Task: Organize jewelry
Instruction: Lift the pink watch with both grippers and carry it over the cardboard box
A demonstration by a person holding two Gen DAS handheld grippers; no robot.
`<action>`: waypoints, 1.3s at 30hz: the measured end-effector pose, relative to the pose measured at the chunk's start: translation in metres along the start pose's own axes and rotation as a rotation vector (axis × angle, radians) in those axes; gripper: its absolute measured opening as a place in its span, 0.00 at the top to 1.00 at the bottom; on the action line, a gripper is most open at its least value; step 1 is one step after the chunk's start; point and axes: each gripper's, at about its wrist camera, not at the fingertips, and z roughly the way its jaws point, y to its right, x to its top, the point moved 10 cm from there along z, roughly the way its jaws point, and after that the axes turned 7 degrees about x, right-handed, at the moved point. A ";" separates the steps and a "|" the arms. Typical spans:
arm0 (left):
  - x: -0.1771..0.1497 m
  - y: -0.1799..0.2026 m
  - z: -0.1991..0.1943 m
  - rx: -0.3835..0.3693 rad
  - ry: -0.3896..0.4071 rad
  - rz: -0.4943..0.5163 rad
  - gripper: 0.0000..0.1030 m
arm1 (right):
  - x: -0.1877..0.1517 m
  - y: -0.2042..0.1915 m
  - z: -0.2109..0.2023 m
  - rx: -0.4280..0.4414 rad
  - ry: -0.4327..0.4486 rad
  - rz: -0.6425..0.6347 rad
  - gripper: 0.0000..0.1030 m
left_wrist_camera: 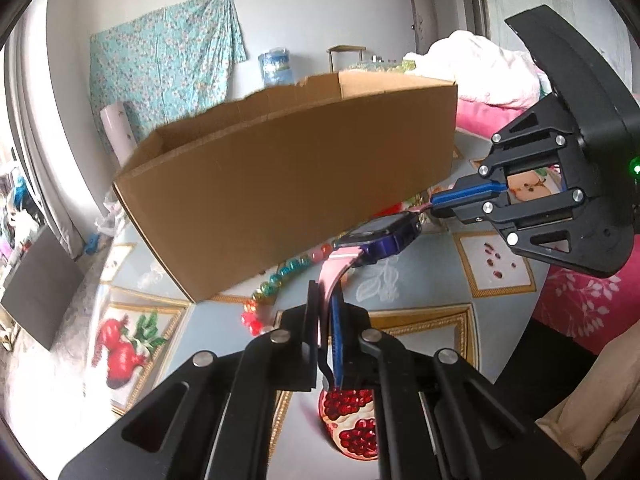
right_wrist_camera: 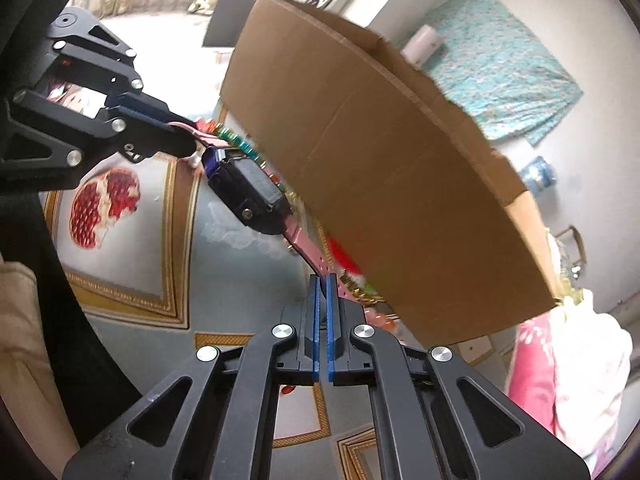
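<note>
I hold a watch (left_wrist_camera: 380, 238) stretched between my two claws, above the table (left_wrist_camera: 420, 280). My left claw (left_wrist_camera: 326, 300) pinches one end of its pink strap (left_wrist_camera: 334, 270); the fingers are pressed together on it, with the strap running up from between them to the watch's dark purple case. My right claw (right_wrist_camera: 323, 280) pinches the other end of the strap (right_wrist_camera: 310, 252), its blue pads (right_wrist_camera: 330, 320) nearly together with the strap caught at their tips. From the right wrist view, the case's black back faces me, and beyond it my left claw (right_wrist_camera: 188, 138) grips the far strap end. From the left wrist view, my right claw (left_wrist_camera: 434, 204) comes in from the right, shut on the strap just beside the case.

A box (left_wrist_camera: 288, 184) of brown cardboard, open at the top, stands on the table just behind the watch. A string of coloured beads (left_wrist_camera: 280, 280) lies on the table along the foot of the box, under the watch. The table wears a cloth printed with pomegranates (left_wrist_camera: 120, 344) in gold frames.
</note>
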 end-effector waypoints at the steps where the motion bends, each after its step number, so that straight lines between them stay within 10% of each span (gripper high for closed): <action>1: 0.003 0.000 -0.004 0.004 0.011 0.005 0.95 | 0.001 0.002 -0.005 -0.009 0.012 0.012 1.00; 19: 0.107 -0.026 -0.097 0.084 0.251 0.066 0.95 | 0.068 0.056 -0.104 -0.199 0.389 0.246 1.00; 39: 0.192 -0.075 -0.009 0.040 0.122 -0.043 0.96 | 0.124 0.155 -0.039 0.052 0.420 0.286 1.00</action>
